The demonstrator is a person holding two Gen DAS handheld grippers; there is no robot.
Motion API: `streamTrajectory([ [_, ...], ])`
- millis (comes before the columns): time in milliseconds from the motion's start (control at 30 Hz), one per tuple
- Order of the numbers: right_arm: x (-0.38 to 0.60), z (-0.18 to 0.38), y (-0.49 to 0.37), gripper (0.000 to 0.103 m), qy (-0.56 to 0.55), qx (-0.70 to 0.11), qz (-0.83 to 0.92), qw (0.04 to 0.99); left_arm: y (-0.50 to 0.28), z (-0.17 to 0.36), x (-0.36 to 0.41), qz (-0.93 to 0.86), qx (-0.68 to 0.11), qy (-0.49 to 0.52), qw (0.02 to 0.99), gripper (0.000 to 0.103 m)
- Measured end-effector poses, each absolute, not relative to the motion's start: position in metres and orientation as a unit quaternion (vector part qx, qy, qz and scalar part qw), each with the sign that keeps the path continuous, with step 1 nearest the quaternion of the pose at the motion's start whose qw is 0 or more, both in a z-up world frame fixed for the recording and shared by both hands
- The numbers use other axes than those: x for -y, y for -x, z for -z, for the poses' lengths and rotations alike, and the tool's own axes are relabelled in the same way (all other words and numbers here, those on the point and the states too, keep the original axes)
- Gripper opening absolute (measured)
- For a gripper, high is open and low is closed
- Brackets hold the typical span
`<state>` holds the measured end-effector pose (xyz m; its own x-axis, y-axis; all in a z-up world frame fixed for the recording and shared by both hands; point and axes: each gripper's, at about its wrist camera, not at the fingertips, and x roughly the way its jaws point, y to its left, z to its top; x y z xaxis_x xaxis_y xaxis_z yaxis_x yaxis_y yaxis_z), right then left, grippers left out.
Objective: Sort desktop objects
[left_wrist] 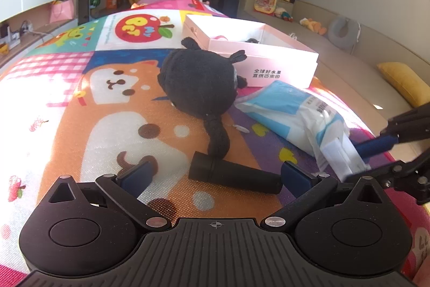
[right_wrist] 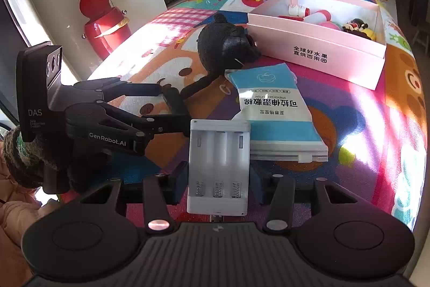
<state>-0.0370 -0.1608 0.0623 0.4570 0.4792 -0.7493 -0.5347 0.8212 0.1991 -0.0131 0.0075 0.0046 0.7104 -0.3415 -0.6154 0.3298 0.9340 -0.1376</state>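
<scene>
A glossy cartoon-printed mat (right_wrist: 376, 109) is covering the table. The pink cardboard box (right_wrist: 317, 45) is holding small bottles and figurines, partly hidden by its wall. A fuzzy black plush (left_wrist: 199, 82) is lying beside a crinkled blue wipes pack (right_wrist: 274, 112). The right gripper (right_wrist: 217, 184) is clamping a white ribbed battery case (right_wrist: 219, 166). The left gripper (left_wrist: 215, 176) is standing open around a matte black cylinder (left_wrist: 236, 176).

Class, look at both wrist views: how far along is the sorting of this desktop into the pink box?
Done: several small items already lie in the pink box. In hand: the right tongs grip a white battery holder. Left: the black plush toy, black cylinder and blue-white wipes pack remain on the mat; the left tongs stand open.
</scene>
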Motion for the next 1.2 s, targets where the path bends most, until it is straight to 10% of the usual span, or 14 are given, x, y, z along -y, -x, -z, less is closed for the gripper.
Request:
streamTrajectory([
  [233,0.165,-0.055,0.031,0.049,0.111,-0.374,-0.22,0.894,0.011,-0.009,-0.006,0.178,-0.337,0.006,0.924,0.103],
  [400,0.179,-0.057,0.036,0.072,0.074,-0.376,-0.246,0.89,-0.016,-0.038,0.008,0.16,-0.289,-0.047,0.943,0.103],
  [700,0.191,-0.079,0.022,0.083,0.028,-0.345,-0.212,0.914,-0.08,-0.032,0.035,0.115,-0.279,-0.165,0.939,0.103],
  [1200,0.131,-0.07,-0.057,0.08,0.014,-0.377,-0.259,0.889,-0.087,-0.047,-0.061,-0.041,-0.274,-0.085,0.957,0.103],
])
